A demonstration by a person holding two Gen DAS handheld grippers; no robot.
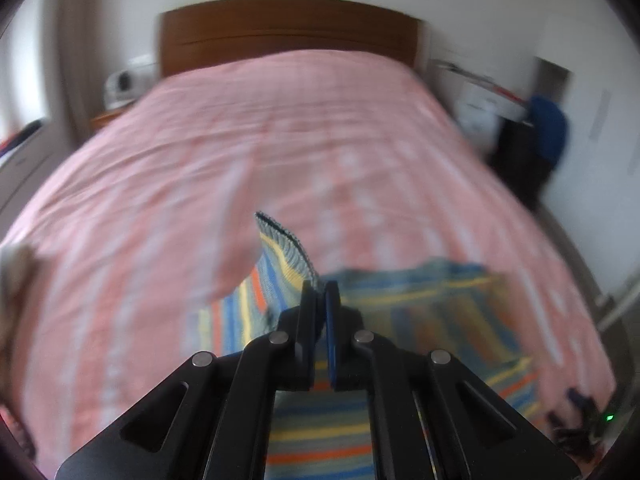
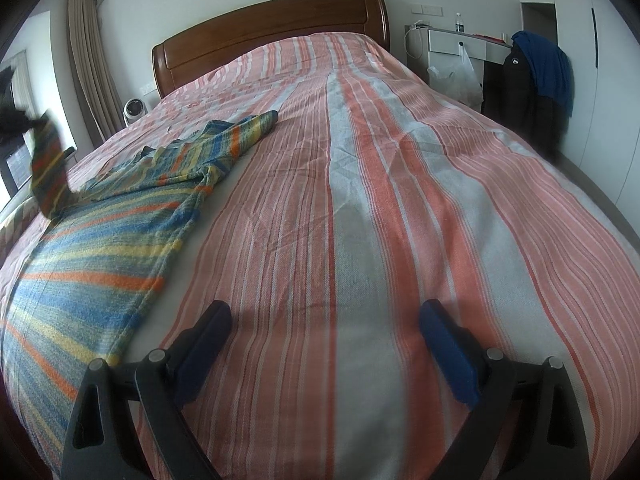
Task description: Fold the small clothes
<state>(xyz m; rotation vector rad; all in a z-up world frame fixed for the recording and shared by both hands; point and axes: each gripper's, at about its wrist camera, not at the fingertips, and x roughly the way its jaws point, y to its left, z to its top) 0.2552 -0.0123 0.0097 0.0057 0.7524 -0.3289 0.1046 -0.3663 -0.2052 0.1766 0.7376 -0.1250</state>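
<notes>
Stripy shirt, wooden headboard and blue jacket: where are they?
stripy shirt (image 2: 100,240), right wrist view, flat body lying on the bed.
wooden headboard (image 2: 272,28), right wrist view, middle of the panel.
blue jacket (image 2: 548,64), right wrist view, draped upper part.

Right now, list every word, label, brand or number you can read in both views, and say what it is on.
No text can be read.
Black jacket: a small white logo on the chest, too small to read.
Bottle on the white desk: label too small to read.
Striped garment: no lettering visible.
</notes>
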